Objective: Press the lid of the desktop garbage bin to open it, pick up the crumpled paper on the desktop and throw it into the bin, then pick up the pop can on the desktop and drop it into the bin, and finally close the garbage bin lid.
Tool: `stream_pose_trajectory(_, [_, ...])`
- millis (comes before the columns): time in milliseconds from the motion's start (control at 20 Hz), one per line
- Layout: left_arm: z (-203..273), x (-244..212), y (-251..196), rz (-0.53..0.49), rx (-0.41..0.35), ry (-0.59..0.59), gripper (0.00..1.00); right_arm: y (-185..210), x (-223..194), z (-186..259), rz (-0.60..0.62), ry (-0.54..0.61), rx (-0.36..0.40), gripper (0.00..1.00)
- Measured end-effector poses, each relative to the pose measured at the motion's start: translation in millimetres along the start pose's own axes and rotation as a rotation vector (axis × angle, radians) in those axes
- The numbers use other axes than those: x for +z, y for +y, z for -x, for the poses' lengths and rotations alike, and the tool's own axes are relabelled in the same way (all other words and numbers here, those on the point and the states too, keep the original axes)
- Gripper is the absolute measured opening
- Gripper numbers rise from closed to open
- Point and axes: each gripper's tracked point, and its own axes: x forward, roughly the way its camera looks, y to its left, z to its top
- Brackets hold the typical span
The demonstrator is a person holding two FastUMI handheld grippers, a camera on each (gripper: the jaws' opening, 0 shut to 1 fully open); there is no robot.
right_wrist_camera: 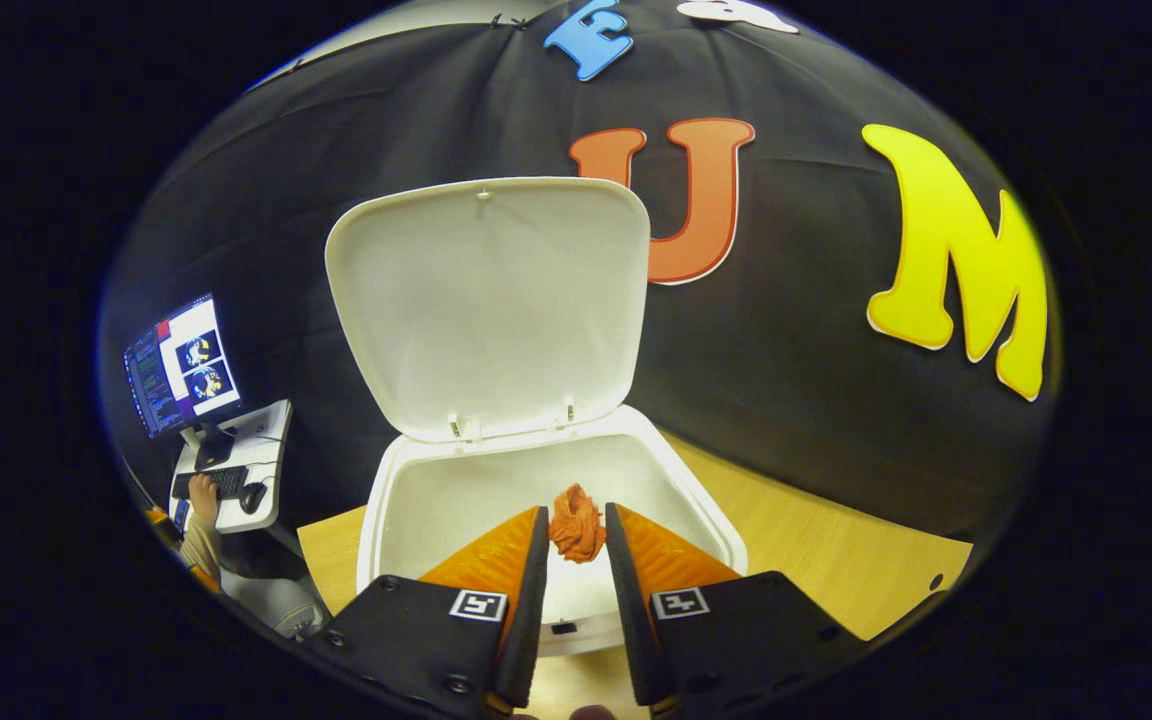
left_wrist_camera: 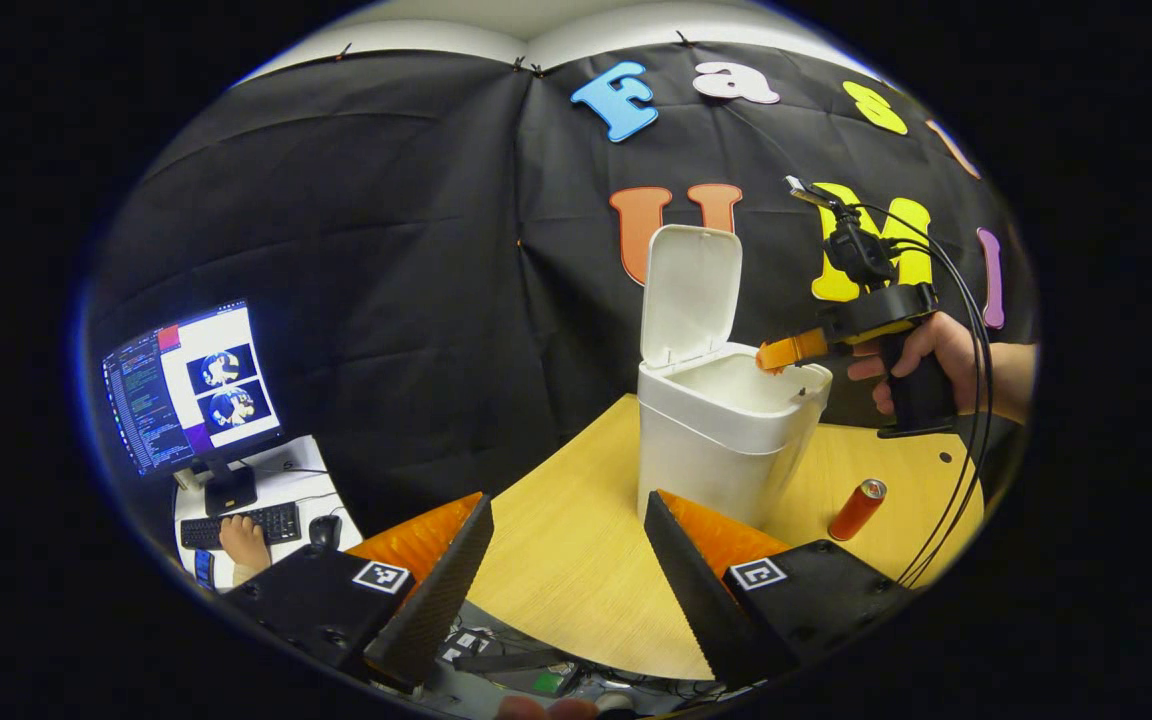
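Bin lid (right_wrist_camera: 484,300) raised: opening step done. Crumpled paper (right_wrist_camera: 576,523) pinched between right gripper (right_wrist_camera: 576,535) fingers, above the open garbage bin (left_wrist_camera: 726,420), not yet released. Left gripper (left_wrist_camera: 568,560) fingers spread, empty. Pop can (left_wrist_camera: 857,508) lying near desktop (left_wrist_camera: 556,560) right edge, pending; lid closing pending.

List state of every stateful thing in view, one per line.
Lid: open, upright.
Bin: open, standing on the table.
Paper: crumpled, pinched in the right claw over the bin opening.
Can: lying on the table, untouched.
Left claw: open, empty.
Monitor: on.
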Motion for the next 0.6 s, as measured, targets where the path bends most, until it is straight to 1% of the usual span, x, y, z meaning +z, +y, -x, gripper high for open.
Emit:
stream_pose_trajectory(50, [-1,2,-3,-0.006,-0.012,-0.005,1.0,3,0,2,0.001,-0.003,0.013,0.48])
stream_pose_trajectory(100, [-1,4,-8,-0.013,-0.028,-0.015,1.0,4,1,5,0.005,-0.008,0.018,0.57])
stream_pose_trajectory(150, [-2,7,-15,-0.021,-0.051,-0.026,1.0,3,1,9,0.01,-0.015,0.016,0.68])
stream_pose_trajectory(200, [-3,9,-23,-0.03,-0.075,-0.033,1.0,3,2,13,0.01,-0.021,0.018,0.69])
stream_pose_trajectory(250, [-5,10,-31,-0.038,-0.101,-0.039,1.0,1,2,21,0.006,-0.028,0.016,0.67])
stream_pose_trajectory(350, [-6,13,-50,-0.044,-0.162,-0.056,1.0,-3,6,38,-0.004,-0.052,0.011,0.72])
stream_pose_trajectory(450, [-9,13,-75,-0.048,-0.244,-0.07,1.0,-8,9,63,-0.028,-0.094,0.017,0.76])
stream_pose_trajectory(500, [-10,13,-87,-0.048,-0.283,-0.075,1.0,-14,11,77,-0.037,-0.118,0.01,0.74])
stream_pose_trajectory(600, [-15,10,-110,-0.055,-0.36,-0.081,1.0,-33,10,105,-0.049,-0.162,-0.035,0.78])
